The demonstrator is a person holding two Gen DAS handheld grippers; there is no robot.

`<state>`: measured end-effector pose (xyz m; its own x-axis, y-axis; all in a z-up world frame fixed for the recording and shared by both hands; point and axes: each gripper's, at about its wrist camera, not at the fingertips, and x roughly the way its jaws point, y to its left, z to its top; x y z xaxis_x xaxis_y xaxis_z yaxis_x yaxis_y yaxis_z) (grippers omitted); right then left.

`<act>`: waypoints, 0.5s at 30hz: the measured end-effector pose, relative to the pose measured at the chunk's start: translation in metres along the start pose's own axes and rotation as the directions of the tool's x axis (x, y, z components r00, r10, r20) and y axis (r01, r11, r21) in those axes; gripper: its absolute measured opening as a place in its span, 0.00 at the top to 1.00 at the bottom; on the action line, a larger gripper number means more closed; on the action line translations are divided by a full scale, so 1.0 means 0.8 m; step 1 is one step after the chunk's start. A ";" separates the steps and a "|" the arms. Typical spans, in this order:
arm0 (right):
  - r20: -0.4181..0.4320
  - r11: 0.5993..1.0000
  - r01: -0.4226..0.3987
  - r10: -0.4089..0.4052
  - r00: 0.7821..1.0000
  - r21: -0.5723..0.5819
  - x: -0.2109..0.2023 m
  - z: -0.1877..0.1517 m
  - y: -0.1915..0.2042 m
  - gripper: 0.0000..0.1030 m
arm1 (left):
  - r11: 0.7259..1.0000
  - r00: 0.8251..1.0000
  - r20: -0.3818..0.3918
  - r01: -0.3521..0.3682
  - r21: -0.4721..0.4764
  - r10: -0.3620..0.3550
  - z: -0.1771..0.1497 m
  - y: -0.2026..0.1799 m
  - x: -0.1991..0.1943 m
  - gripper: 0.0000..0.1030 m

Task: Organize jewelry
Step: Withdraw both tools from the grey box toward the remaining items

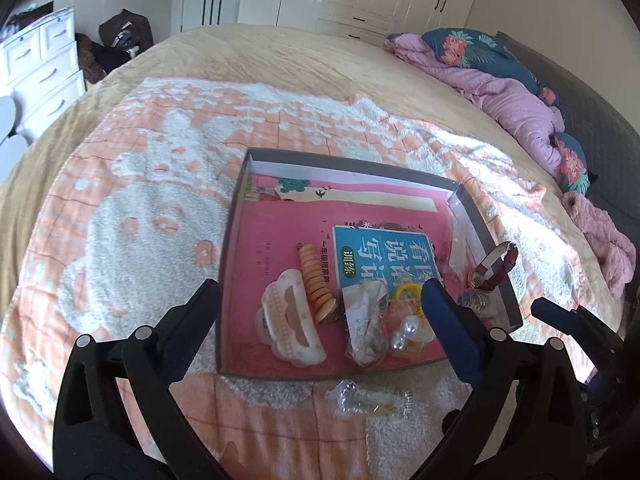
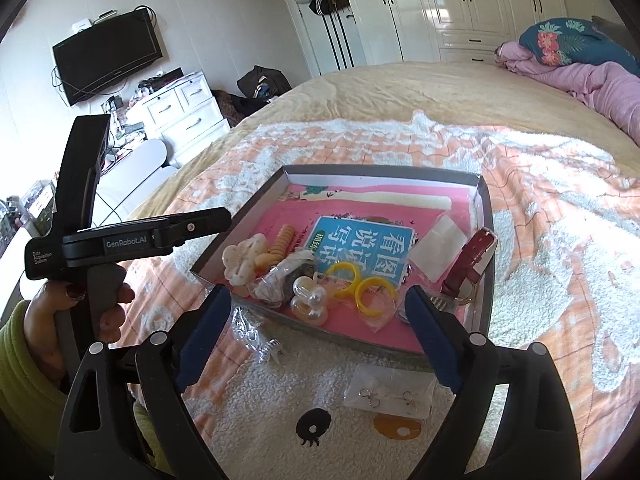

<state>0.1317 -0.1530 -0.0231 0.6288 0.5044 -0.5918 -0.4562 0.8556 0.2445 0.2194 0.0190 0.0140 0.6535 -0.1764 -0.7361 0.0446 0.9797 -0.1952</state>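
A shallow dark box lid (image 1: 230, 224) (image 2: 486, 216) lies on the bed with a pink book inside. On the book lie a cream hair claw (image 1: 290, 330) (image 2: 242, 262), an orange coil bracelet (image 1: 316, 284) (image 2: 280, 246), yellow rings (image 2: 358, 282), pearl earrings in a bag (image 1: 404, 334) (image 2: 310, 300) and a red-strapped watch (image 1: 496, 268) (image 2: 468, 264). Outside the box lie a bag of silver earrings (image 1: 370, 400) (image 2: 256, 334) and a second bag of hoop earrings (image 2: 390, 394). My left gripper (image 1: 320, 304) is open above the box's near edge. My right gripper (image 2: 318, 314) is open and empty.
The box rests on an orange-and-white fleece blanket (image 1: 132, 208) (image 2: 560, 240) over a tan bedspread. A pink duvet and floral pillows (image 1: 516, 92) lie at the bed's head. White drawers (image 2: 180, 108), a TV and wardrobes stand beyond the bed. The left gripper's body (image 2: 120, 236) shows at left.
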 end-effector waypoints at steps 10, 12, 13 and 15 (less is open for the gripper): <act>0.029 1.000 -0.002 0.002 1.000 -0.026 -0.017 0.000 0.010 0.14 | 1.000 0.999 0.044 -0.003 0.014 0.003 -0.010 -0.004 -0.036 0.09; 0.030 1.000 0.000 0.001 1.000 -0.030 -0.020 -0.002 0.012 0.14 | 1.000 0.999 0.052 -0.006 0.016 0.005 -0.013 -0.005 -0.043 0.09; 0.031 0.999 0.000 0.001 1.000 -0.032 -0.021 -0.002 0.013 0.14 | 1.000 0.999 0.054 -0.005 0.018 0.004 -0.015 -0.005 -0.045 0.09; 0.031 0.999 0.001 0.000 1.000 -0.034 -0.023 -0.005 0.014 0.14 | 1.000 0.998 0.060 -0.009 0.020 0.008 -0.018 -0.006 -0.051 0.09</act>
<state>0.1123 -0.1533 -0.0124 0.6479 0.5077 -0.5679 -0.4765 0.8518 0.2178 0.1817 0.0201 0.0354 0.6980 -0.1627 -0.6973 0.0538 0.9830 -0.1755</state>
